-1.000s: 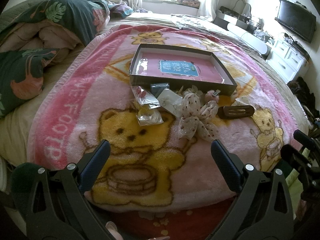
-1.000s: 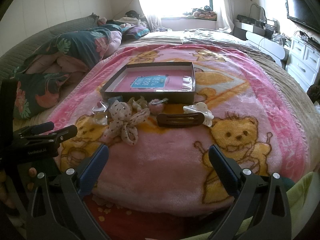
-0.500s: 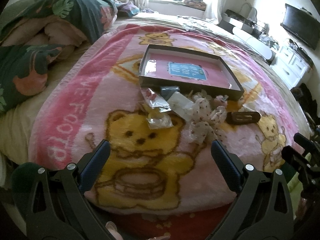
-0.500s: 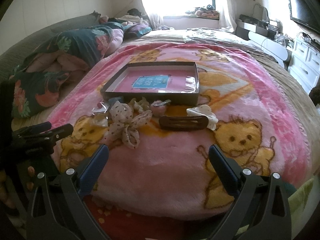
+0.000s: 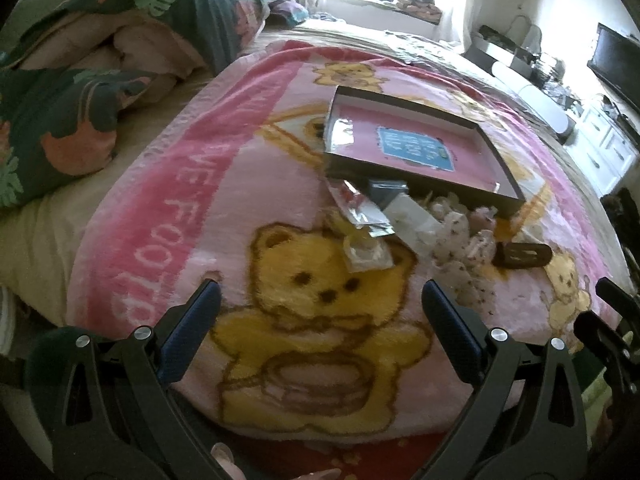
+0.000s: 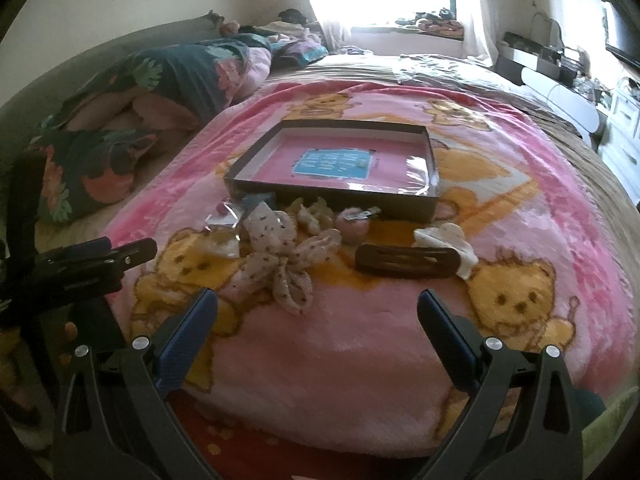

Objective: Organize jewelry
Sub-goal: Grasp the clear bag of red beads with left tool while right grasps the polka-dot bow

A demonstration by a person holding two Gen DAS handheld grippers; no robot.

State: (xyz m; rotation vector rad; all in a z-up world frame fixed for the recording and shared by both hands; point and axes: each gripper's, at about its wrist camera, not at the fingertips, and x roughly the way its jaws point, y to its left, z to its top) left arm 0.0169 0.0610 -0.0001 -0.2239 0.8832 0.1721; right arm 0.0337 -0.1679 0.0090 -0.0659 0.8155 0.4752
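Apparently nothing is sorted yet: the box [image 6: 424, 210] holds no jewelry, the hair clip [image 6: 406, 262] and bow [image 6: 286, 266] lie beside it, left gripper [image 5: 320, 300] and right gripper [image 6: 318, 308] wide open, empty

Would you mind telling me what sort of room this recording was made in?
Most likely a home bedroom. The work surface is a bed spread with a pink teddy-bear blanket, a bunched quilt lies beside it, and a white dresser stands beneath a wall television.
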